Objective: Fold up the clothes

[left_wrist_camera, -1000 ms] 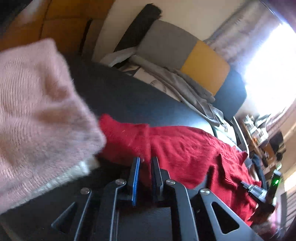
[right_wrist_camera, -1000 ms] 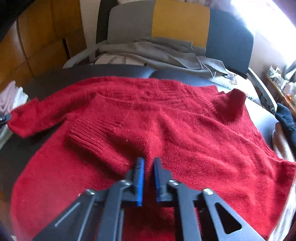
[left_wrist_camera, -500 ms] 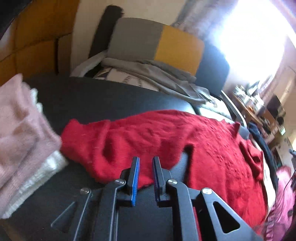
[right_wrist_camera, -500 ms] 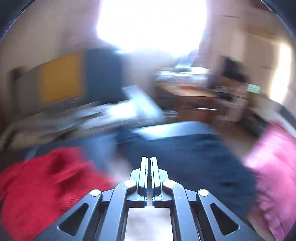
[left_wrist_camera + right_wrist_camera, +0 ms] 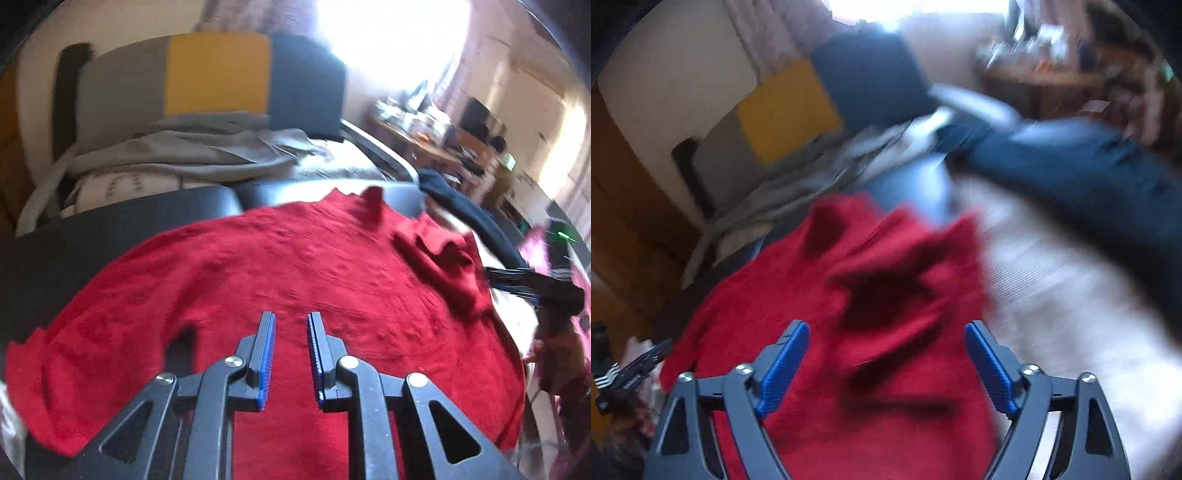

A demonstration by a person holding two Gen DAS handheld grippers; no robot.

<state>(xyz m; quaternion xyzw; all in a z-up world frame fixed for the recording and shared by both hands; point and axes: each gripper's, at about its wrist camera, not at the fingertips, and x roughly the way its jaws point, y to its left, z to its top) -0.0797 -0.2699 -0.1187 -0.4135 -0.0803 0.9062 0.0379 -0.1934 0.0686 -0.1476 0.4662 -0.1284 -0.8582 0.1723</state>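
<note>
Right wrist view blurs the red sweater (image 5: 886, 295).

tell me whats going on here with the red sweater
A person is folding clothes with a handheld gripper in each hand. A red sweater lies spread on a dark surface. The left gripper hovers over its middle, jaws opening, nothing between them. The right gripper is over the sweater's bunched end, jaws opening wide, pads not pressing the cloth. Neither holds anything.
</note>
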